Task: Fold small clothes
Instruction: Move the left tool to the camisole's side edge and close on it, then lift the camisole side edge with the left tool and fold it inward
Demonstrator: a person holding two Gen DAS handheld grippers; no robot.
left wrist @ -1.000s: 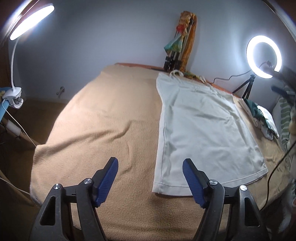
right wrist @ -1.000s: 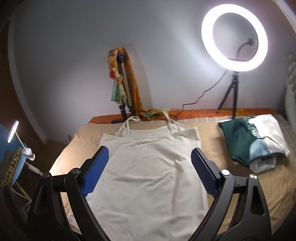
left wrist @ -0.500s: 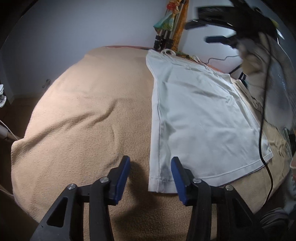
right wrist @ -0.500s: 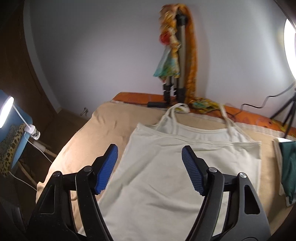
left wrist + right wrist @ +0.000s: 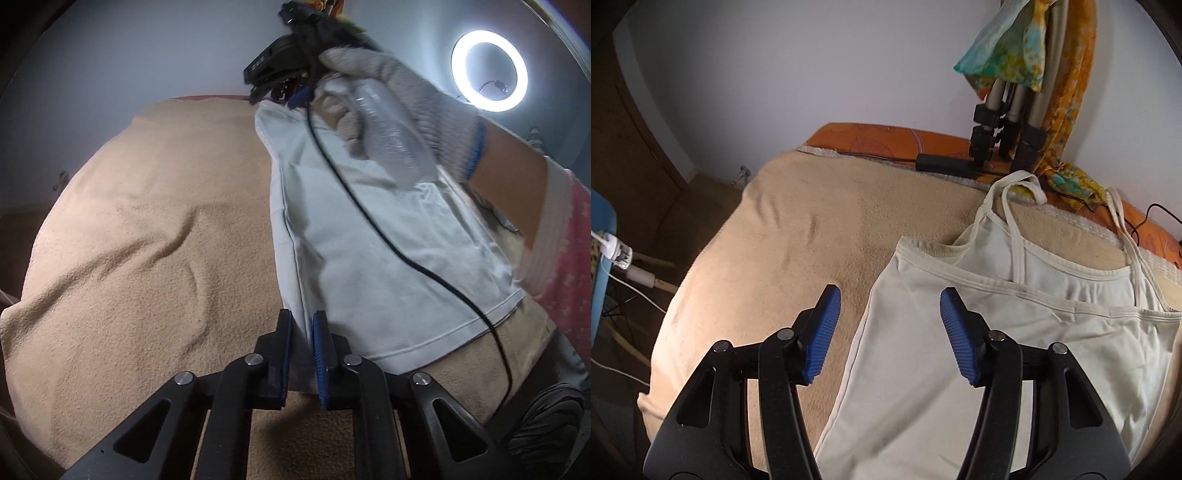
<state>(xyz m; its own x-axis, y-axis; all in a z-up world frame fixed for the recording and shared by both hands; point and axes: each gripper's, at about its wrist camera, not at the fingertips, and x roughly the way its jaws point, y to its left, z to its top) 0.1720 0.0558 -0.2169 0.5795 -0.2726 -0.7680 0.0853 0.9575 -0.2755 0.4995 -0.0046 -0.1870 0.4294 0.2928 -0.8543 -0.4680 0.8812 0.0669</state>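
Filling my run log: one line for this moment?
left gripper: closing on camisole hem corner | right gripper: closing, not gripping, over camisole's side edge

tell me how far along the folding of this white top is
Done: the white top lies spread flat on the tan blanket, straps toward the wall. No fold shows yet.

In hand: the left gripper has pinched the top's bottom corner. The right gripper is closing over the side edge near the straps, pads not yet pressing on it.

Left: finish that second grip, then make every fold.
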